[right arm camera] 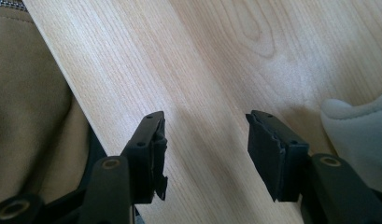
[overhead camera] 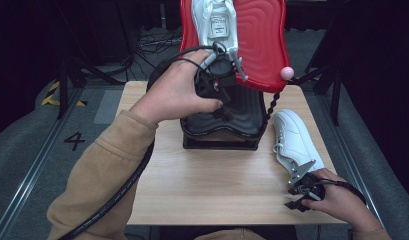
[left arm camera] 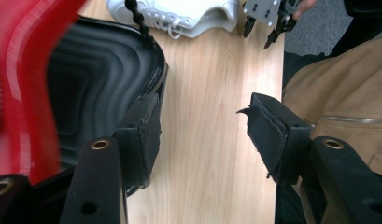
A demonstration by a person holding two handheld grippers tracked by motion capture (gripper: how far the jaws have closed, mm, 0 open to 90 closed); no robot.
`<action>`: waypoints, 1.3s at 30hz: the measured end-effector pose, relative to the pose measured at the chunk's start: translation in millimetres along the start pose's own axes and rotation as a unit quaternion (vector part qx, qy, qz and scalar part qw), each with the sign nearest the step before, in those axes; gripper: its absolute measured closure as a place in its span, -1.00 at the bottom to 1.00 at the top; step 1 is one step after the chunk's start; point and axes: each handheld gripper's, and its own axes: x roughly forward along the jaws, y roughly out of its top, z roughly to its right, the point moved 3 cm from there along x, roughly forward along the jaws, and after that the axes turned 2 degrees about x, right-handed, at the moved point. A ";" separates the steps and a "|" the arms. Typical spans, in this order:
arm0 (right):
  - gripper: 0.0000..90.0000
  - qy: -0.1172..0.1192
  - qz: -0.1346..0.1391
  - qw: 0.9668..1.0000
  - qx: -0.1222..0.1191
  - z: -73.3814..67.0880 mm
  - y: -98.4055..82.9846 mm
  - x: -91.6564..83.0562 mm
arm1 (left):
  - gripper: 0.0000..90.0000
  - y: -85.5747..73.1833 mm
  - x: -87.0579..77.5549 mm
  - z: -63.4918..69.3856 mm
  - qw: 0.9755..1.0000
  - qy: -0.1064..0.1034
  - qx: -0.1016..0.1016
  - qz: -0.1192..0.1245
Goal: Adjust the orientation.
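Sneaker point(overhead camera: 293, 137), the white one lying on its side at about four o'clock on the desk point(overhead camera: 202, 175), just beside the black tray point(overhead camera: 219, 131) of the open red-lidded case point(overhead camera: 259, 40), looks light and soft-walled, so I would pinch it at the stiffer heel collar or the sole edge. The high view shows its mate point(overhead camera: 215, 22) sitting in the lid. Each gripper view shows bare wood between parted, empty jaws: left gripper point(left arm camera: 202, 133), right gripper point(right arm camera: 205, 149).
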 end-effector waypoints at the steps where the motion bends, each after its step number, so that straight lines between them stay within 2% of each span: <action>1: 0.04 -0.001 0.000 1.000 0.000 0.3 -0.2 0.0 | 0.01 -3.6 5.7 1.3 1.000 -0.007 -0.002 0.003; 4: 0.05 0.000 0.003 1.000 0.002 1.6 -1.0 -0.4 | 0.02 -14.9 23.7 7.6 1.000 -0.019 0.001 0.005; 6: 0.05 0.000 0.005 1.000 0.002 2.0 -1.1 -0.7 | 0.03 -18.1 28.7 9.7 1.000 -0.027 0.000 0.009; 8: 0.06 0.007 0.014 1.000 0.001 1.3 -0.9 -2.3 | 0.04 -24.8 39.9 11.7 1.000 -0.028 -0.002 0.010; 11: 0.07 0.013 0.021 1.000 0.002 -0.8 0.7 -5.1 | 0.04 -37.4 58.6 12.6 0.999 -0.025 -0.018 0.010; 13: 0.07 0.011 0.024 1.000 0.001 -2.5 2.0 -8.1 | 0.05 -46.4 71.2 14.9 0.999 -0.033 -0.027 0.017; 14: 0.08 0.011 0.025 1.000 0.000 -2.5 2.2 -8.7 | 0.05 -53.7 80.2 16.4 0.999 -0.031 -0.032 0.018; 17: 0.11 0.014 0.027 1.000 0.003 0.0 2.3 -8.6 | 0.04 -71.8 103.4 18.1 0.998 -0.014 -0.057 0.010; 19: 0.16 0.015 0.033 0.999 0.003 2.6 3.8 -9.1 | 0.03 -82.3 117.8 18.2 0.998 0.001 -0.069 -0.004; 22: 0.26 0.028 0.049 0.998 0.007 3.6 7.2 -12.3 | 0.01 -100.3 139.2 20.0 0.996 -0.002 -0.085 -0.005; 24: 0.35 0.024 0.052 0.998 0.008 5.9 8.6 -15.6 | 0.00 -109.9 148.7 22.4 0.995 -0.012 -0.097 0.002; 26: 0.48 0.020 0.052 0.998 0.009 8.0 9.7 -18.7 | -0.02 -118.1 156.1 24.5 0.995 -0.015 -0.104 -0.004; 28: 0.54 0.020 0.051 0.998 0.013 9.4 10.1 -21.7 | -0.03 -122.2 159.9 26.2 0.994 -0.019 -0.108 0.001; 30: 0.68 0.019 0.050 0.999 0.006 12.0 10.8 -25.0 | -0.04 -124.2 162.5 27.0 0.994 -0.025 -0.109 -0.003; 32: 0.76 0.011 0.048 0.999 0.003 14.5 11.6 -29.2 | -0.05 -125.7 162.9 26.0 0.993 -0.026 -0.115 0.006; 34: 0.81 0.007 0.049 0.999 0.004 17.6 12.4 -36.1 | -0.06 -126.9 165.5 26.4 0.993 -0.026 -0.116 0.003; 36: 0.92 0.002 0.052 0.999 0.011 21.0 13.4 -46.7 | -0.07 -127.8 170.3 28.8 0.992 -0.038 -0.119 0.008; 39: 0.96 -0.017 0.059 0.998 0.015 28.7 15.2 -64.5 | -0.10 -129.8 173.7 29.2 0.993 -0.033 -0.113 -0.010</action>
